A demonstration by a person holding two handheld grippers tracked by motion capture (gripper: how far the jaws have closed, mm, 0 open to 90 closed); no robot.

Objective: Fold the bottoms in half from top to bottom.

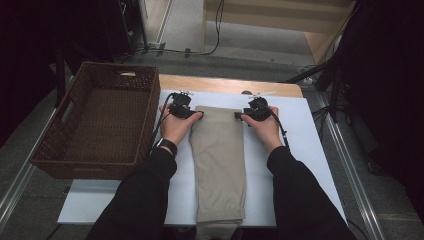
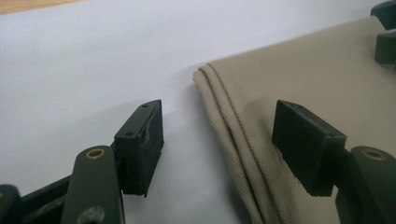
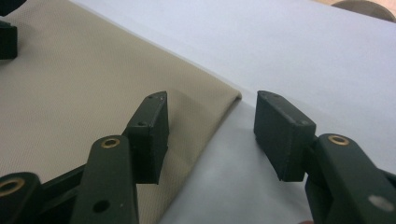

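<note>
A pair of beige trousers [image 1: 218,160], folded into a long strip, lies on the white table top [image 1: 305,130]. My left gripper [image 1: 199,115] is at its far left corner. In the left gripper view this gripper [image 2: 219,116] is open, with the layered trouser edge [image 2: 233,126] between the jaws and neither pad pressing on it. My right gripper [image 1: 239,116] is at the far right corner. Seen in the right gripper view, it [image 3: 212,102] is open too, one jaw over the cloth [image 3: 84,84], the other over bare table.
A brown wicker basket [image 1: 117,67], nothing in it, stands at the left beside the table. A strip of wooden table edge [image 1: 225,84] runs along the far side. Cables and dark stands crowd the floor beyond and at the right.
</note>
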